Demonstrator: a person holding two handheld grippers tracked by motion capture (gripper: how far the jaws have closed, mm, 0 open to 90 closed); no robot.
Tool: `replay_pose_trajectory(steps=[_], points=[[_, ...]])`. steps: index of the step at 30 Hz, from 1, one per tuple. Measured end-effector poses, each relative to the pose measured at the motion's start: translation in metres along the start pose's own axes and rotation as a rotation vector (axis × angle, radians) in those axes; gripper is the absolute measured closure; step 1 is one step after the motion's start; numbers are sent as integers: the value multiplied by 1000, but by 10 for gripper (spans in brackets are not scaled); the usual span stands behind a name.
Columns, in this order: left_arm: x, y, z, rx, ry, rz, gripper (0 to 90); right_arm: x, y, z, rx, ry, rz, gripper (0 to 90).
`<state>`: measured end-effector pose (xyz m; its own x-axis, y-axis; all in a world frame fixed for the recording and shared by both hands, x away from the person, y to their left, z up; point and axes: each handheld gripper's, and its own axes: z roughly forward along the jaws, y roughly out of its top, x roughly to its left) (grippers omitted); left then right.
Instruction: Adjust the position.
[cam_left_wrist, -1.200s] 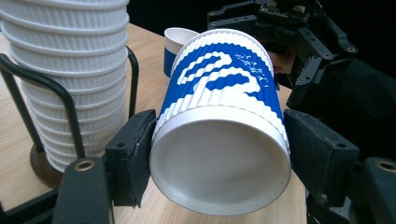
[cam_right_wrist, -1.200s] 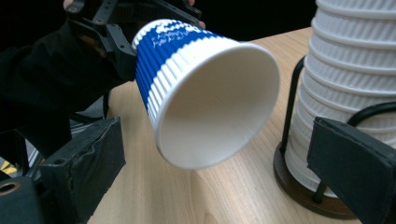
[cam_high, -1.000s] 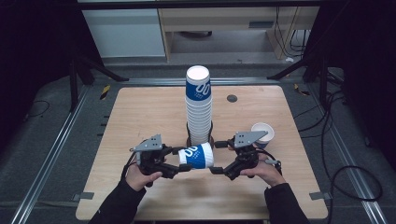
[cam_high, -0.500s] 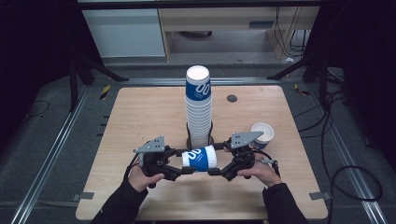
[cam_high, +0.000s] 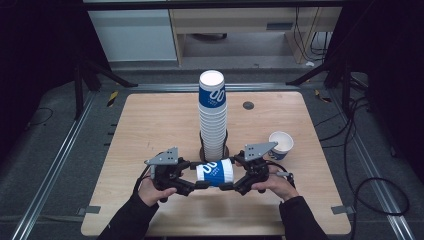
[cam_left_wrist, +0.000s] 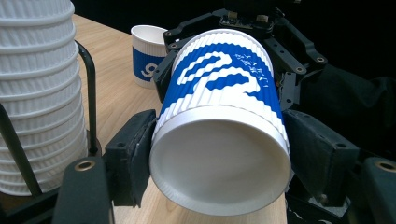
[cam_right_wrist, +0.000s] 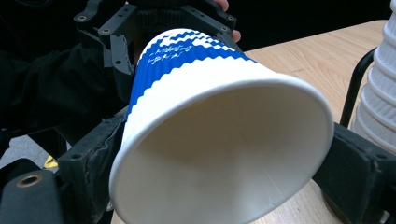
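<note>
Behind held cup (cam_high: 215, 171) — cup stack (cam_high: 212, 117), lone cup (cam_high: 280, 144)

Low in the frame of the high view, two forearms come in wearing dark, near-black sleeves. The left gripper (cam_high: 196, 184) and the right gripper (cam_high: 226, 186) are both matte black frames of bars and linkages, each topped with a grey three-cornered plate. A black cable loops off the right one. In the gripper views the jaws are thick black blocks with padded inner faces, and round bolt holes ringed in brass stud the arms.
</note>
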<state>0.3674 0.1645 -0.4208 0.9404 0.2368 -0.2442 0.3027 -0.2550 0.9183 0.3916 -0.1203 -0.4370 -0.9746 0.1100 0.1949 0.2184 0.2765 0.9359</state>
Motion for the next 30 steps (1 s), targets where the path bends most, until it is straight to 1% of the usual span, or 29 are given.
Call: replay_pose_trajectory(steps=[5,12,14,16,21,25,27,30], points=[[1,0,-1,2,-17,-8,278,0,-1,-2,1,18,-5,135],[0,0,-2,0,-30,1,281,1,0,-4,6,37,-6,142],[1,0,-2,-2,-28,-1,280,1,0,-3,-3,30,-18,133],[1,0,-1,0,-27,0,280,1,0,-3,-13,26,-16,130],[0,-1,0,10,-31,-1,280,0,-1,-2,-3,38,-14,136],[1,-1,-1,6,-36,-13,279,0,-1,-3,-5,48,-9,158],[1,0,-2,-3,-34,-18,271,1,0,-4,-5,49,-13,173],[1,1,-4,2,-22,-12,264,1,1,-6,-1,45,-17,178]])
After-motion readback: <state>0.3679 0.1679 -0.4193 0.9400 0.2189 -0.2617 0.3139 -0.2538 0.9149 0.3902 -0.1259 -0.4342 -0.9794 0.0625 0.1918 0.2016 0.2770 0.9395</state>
